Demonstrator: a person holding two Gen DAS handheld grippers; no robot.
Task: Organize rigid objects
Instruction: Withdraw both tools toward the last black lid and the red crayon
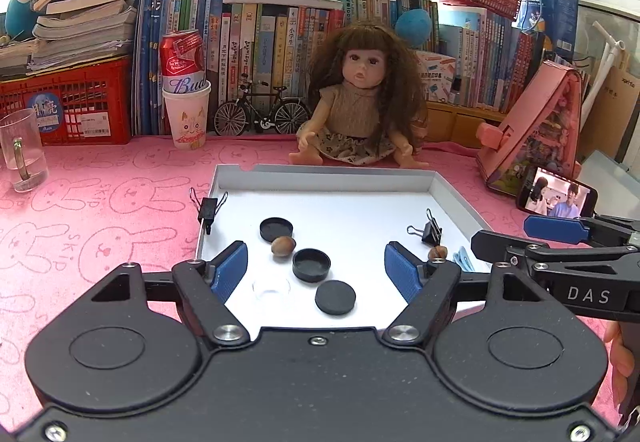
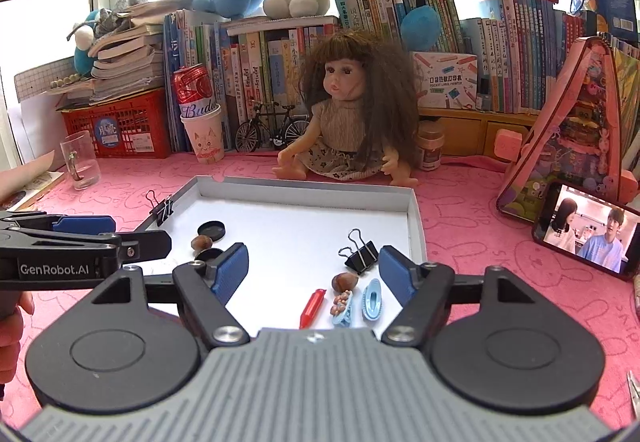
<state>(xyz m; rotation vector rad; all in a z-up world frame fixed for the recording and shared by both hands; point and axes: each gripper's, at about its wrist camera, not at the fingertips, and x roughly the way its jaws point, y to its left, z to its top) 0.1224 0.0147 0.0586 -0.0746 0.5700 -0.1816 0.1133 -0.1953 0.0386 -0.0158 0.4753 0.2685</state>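
both your tongs, left (image 1: 316, 268) and right (image 2: 312, 268), hang released and empty over the tray (image 1: 320, 174); the red clip (image 2: 312, 303) lies just ahead of the right pair, long axis running nearly straight away from it.

A worktop (image 1: 100, 226) covered in pink rabbit-print cloth is carrying a white tray (image 1: 320, 175), a seated doll (image 1: 356, 110), a glass mug (image 1: 22, 150), a paper cup (image 1: 188, 118), a red crate (image 1: 68, 102) and a phone (image 1: 556, 196).
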